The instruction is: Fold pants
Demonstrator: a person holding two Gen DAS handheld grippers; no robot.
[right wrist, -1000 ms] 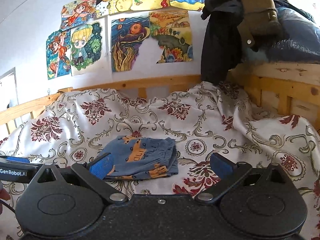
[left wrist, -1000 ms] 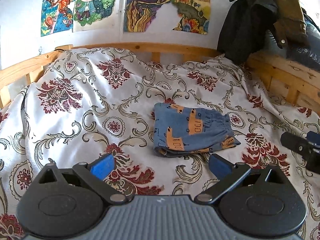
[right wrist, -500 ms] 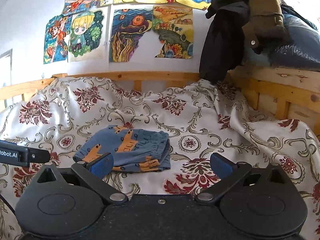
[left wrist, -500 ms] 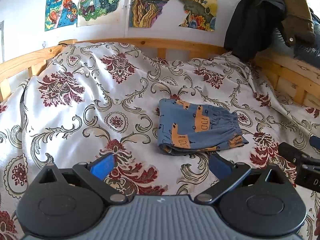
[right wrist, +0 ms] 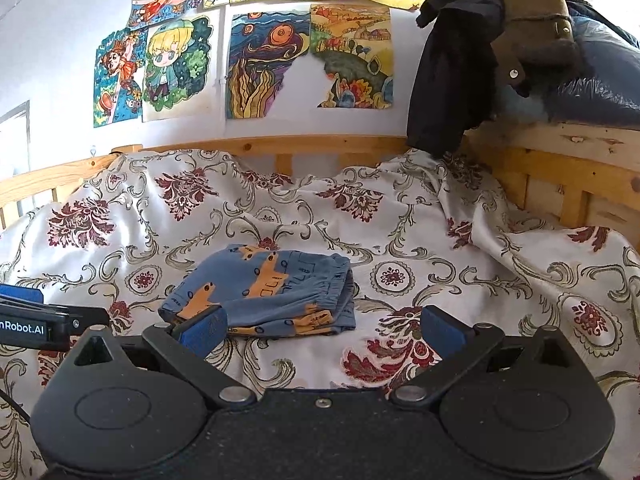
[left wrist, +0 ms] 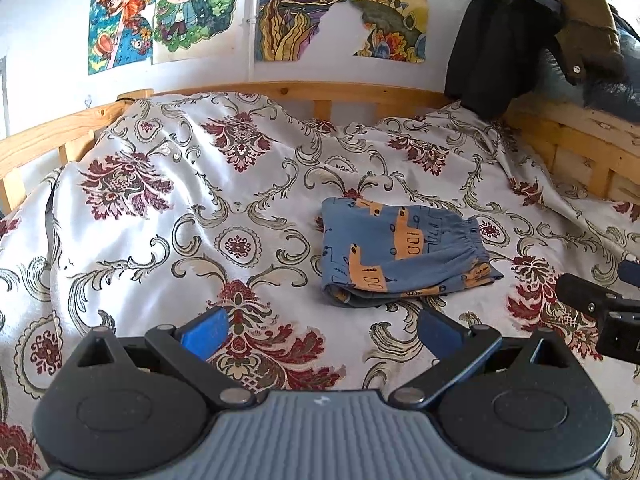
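Left wrist view: your left gripper [left wrist: 322, 330] has its fingers [left wrist: 206, 334] spread wide, holding nothing, hovering over the bedspread [left wrist: 168, 216]. The pants [left wrist: 396, 252], blue with orange print, lie folded in a compact stack on the bed, ahead and a bit right of the fingers, apart from them. Waistband side faces right. Your right gripper [left wrist: 604, 304] pokes in at the right edge, beside the pants, not touching. Wooden bed rail [left wrist: 280, 90] behind, drawings [left wrist: 160, 12] on the wall, dark jacket [left wrist: 496, 36] hung at the right corner.

Right wrist view: your right gripper [right wrist: 324, 326] also has fingers [right wrist: 442, 330] spread, empty. The pants [right wrist: 264, 288] sit ahead and left of centre; the left finger overlaps their near left corner in the picture, contact unclear. Your left gripper [right wrist: 44, 320] shows at the left edge, near the pants, apart from them. Jacket [right wrist: 452, 68] hangs over the rail at right.
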